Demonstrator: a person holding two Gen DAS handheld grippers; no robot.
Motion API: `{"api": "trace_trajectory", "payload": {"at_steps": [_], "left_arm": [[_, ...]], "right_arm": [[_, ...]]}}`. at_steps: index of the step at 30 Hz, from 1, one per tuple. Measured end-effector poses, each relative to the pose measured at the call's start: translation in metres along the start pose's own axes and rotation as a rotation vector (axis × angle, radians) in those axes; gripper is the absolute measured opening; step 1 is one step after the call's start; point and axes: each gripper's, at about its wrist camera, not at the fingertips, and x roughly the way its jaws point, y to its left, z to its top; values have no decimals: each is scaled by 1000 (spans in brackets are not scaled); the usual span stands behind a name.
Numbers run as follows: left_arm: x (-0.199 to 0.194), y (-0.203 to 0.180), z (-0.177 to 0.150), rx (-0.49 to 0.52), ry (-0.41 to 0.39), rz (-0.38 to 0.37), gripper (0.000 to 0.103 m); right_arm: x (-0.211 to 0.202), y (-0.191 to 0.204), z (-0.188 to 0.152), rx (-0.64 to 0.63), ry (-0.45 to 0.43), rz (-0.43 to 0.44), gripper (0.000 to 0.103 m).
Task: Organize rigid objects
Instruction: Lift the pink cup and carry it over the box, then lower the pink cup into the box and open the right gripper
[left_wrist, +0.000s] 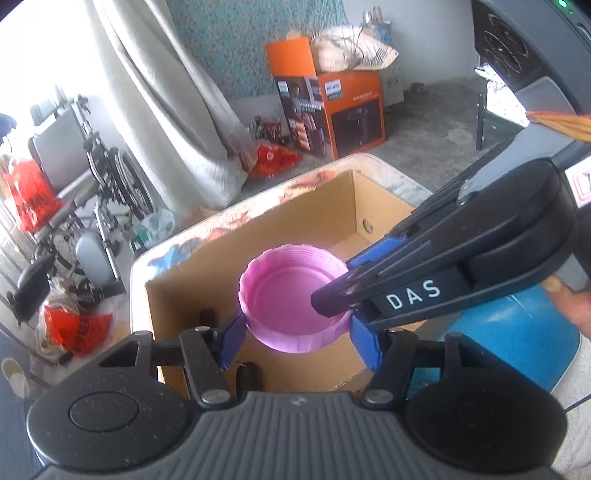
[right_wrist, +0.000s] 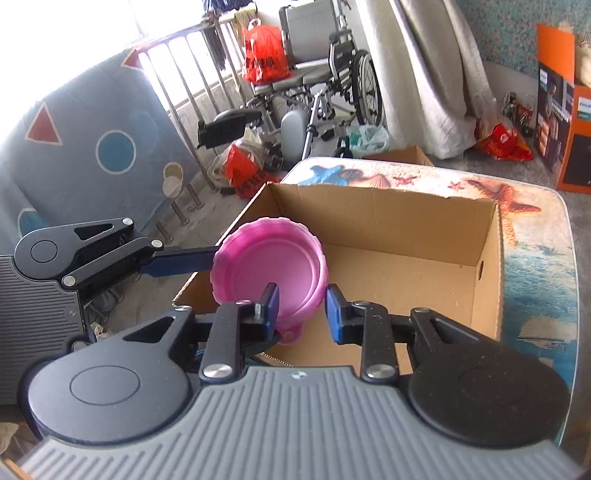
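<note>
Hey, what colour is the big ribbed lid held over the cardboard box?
Pink; the lid shows best in the right wrist view.

A lived-in home room, serving partly as storage, is showing itself here. A folded wheelchair (right_wrist: 328, 70) is standing at about twelve o'clock by a bright window railing (right_wrist: 184, 74), with red shopping bags (right_wrist: 264, 55) hanging and lying around it. An orange appliance carton (left_wrist: 328, 107) is sitting at one o'clock, and a covered mattress (left_wrist: 166, 110) is leaning against the patterned wall.
</note>
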Motion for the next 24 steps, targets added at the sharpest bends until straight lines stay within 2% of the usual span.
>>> {"api": "trace_trajectory", "payload": {"at_steps": [5,11,15,18,21,24], "left_arm": [[68,44,0,-90,255,-129,63],[122,63,-15,-130,444,-207,64],[136,67,-22,-123,512,-216,65],[141,70,-26,-132,554,-235,71],[140,72,-28,-130,563,-226,76],[138,76,-30,-140,558,-226,77]], "right_arm": [[75,-22,25,38,220,31,27],[140,-38,14,114,425,99,27],[169,-38,14,116,518,123,27],[185,-35,12,114,572,135,29],[195,-33,15,107,592,149,32],[198,-30,19,100,591,154,36]]}}
